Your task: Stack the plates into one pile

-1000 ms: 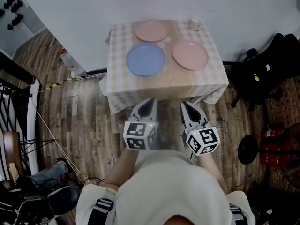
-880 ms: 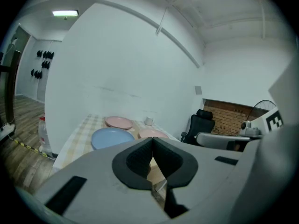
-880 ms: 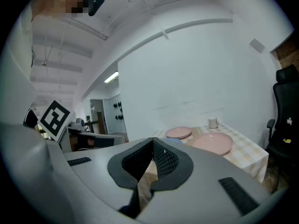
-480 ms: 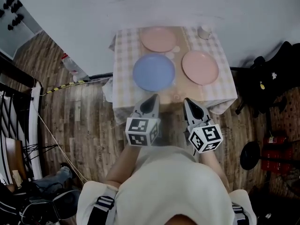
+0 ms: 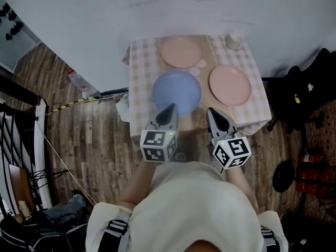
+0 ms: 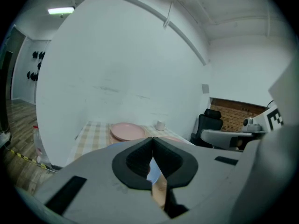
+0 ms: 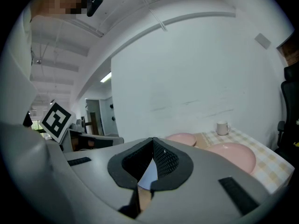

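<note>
Left gripper [image 5: 170,109], right gripper [image 5: 211,112] both pressed together, over near edge of table [image 5: 139,73]; blue plate [image 5: 178,90] just ahead, unstacked

Soft, even indoor light fills the head view. Colours look muted, and the white wall [image 5: 157,9] is the brightest area, without harsh glare. The wooden floor [image 5: 89,140] darkens toward the lower left corner. Both gripper views are strongly fisheye, with black corners and a ceiling beam [image 6: 187,43] bowed into a curve. A strip light [image 6: 60,10] glows slightly blown out. The left gripper [image 6: 152,137] and right gripper [image 7: 153,138], close to the lens, look soft, perhaps out of focus.
</note>
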A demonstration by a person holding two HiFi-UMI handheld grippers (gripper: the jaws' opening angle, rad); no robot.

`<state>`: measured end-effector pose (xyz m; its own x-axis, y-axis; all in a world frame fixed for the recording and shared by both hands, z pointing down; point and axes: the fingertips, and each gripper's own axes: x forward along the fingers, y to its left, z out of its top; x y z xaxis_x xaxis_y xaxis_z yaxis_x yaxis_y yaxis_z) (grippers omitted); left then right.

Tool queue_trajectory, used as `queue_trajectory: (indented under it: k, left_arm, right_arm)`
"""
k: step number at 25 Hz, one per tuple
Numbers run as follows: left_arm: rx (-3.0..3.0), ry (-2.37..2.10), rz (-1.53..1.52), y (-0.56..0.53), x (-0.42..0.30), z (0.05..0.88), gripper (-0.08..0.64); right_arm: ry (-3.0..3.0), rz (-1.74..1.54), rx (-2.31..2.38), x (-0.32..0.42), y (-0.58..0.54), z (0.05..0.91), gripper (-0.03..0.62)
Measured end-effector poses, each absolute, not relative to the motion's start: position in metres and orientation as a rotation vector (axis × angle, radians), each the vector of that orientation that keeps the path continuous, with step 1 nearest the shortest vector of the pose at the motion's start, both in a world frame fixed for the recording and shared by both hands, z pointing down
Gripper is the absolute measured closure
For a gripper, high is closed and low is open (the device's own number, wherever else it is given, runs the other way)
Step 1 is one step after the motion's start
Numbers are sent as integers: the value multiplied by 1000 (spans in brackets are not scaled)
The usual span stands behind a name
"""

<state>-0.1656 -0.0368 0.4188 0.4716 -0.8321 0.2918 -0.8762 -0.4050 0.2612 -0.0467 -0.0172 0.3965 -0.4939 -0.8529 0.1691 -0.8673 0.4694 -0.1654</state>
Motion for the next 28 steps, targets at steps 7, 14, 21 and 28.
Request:
queue_trajectory:
  k: [7,14,21,28]
  left_arm:
    - [2302,-1471,183,-59,-184,435,557]
    - [2197,-1546,179,-74,-206,454,557]
    - [2079,-1624,202,-94,-229,484,557]
    - [1989,-1646,275,-109,-241,518,557]
  right_arm:
    - [-2619,373,1533,-52,-44,410,592]
    - [-2595,401,1483,-52,-67,430,592]
    - [-2583,425,1395,-55,-96,455,592]
    - [-2531,442,1347,-52,-126,480,592]
